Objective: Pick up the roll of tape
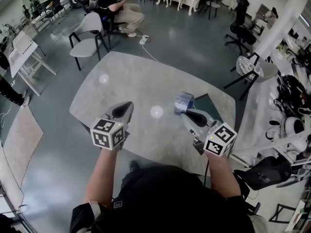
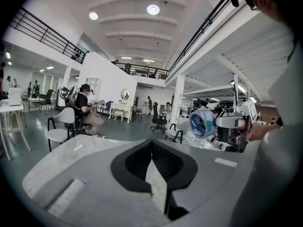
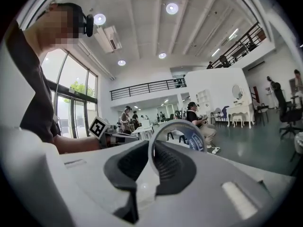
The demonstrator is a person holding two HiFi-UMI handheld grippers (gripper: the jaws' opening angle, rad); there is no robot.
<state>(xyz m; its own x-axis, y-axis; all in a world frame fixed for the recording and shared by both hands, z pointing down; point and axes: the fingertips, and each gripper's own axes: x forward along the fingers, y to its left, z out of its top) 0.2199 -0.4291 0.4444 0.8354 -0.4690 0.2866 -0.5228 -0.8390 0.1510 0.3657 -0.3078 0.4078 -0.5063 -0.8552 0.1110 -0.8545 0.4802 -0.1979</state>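
Note:
The roll of tape (image 1: 184, 101) is blue-grey and hangs in the air above the right part of the pale table (image 1: 136, 76). My right gripper (image 1: 184, 109) is shut on it, with the roll's band between the pads. In the right gripper view the tape (image 3: 198, 140) rises as an arch over the jaws of the right gripper (image 3: 152, 144). The left gripper view shows the tape (image 2: 202, 123) at the right, held off the table. My left gripper (image 1: 129, 105) floats over the table's left part, its jaws together with nothing in them, as the left gripper (image 2: 151, 143) view also shows.
A grey chair (image 1: 87, 35) stands beyond the table's far left corner, and a seated person (image 1: 116, 6) is behind it. Black office chairs (image 1: 240, 21) and a white round stand (image 1: 252, 67) are at the right. A cluttered bench (image 1: 291, 106) runs along the right edge.

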